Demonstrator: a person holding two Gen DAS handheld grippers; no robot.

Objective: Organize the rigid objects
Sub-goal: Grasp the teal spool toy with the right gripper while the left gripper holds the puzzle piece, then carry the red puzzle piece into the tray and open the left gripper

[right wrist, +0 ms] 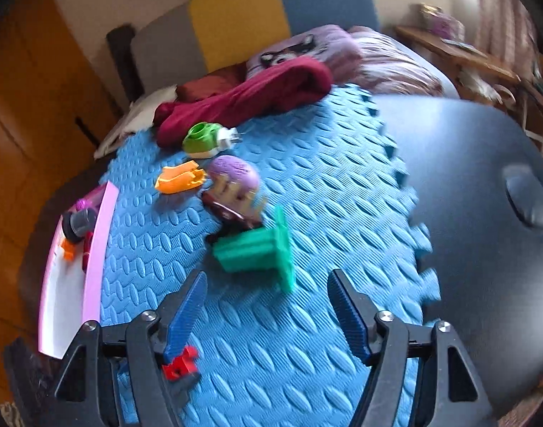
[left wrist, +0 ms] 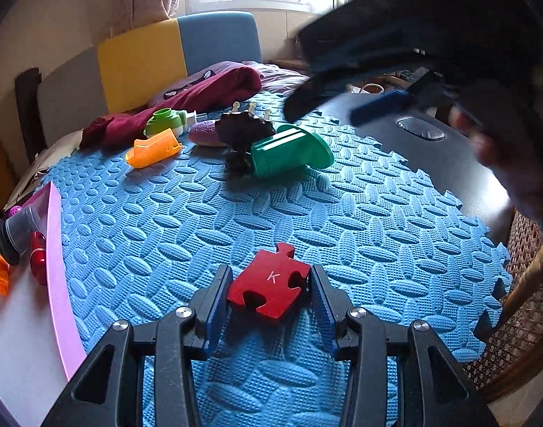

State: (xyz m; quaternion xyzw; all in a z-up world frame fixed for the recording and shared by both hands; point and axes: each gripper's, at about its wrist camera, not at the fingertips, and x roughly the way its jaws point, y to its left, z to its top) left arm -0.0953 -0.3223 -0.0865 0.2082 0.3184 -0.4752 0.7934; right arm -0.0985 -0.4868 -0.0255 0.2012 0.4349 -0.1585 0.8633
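Left gripper (left wrist: 271, 293) clamped on red puzzle piece (left wrist: 269, 286), low over blue mat (left wrist: 200, 213). Right gripper (right wrist: 267, 306) gaping, seemingly empty, near green toy (right wrist: 257, 252).

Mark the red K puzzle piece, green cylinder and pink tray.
red K puzzle piece (left wrist: 269, 284), left wrist view, top face.
green cylinder (right wrist: 251, 252), right wrist view, ribbed side.
pink tray (right wrist: 98, 235), right wrist view, near wall.

I've got the red puzzle piece (left wrist: 269, 284), marked K, flat on the blue mat (left wrist: 342, 213) right at my near edge. Farther off sits a cluster: the green flanged cylinder (left wrist: 289, 153) on its side, a dark toy (left wrist: 243, 131) touching it, a purple oval piece (left wrist: 203, 134) behind, then the orange half-tube (left wrist: 153, 149) and green-and-white part (left wrist: 166, 124). The pink-edged tray (left wrist: 57, 267) at left holds 3 or so small pieces.
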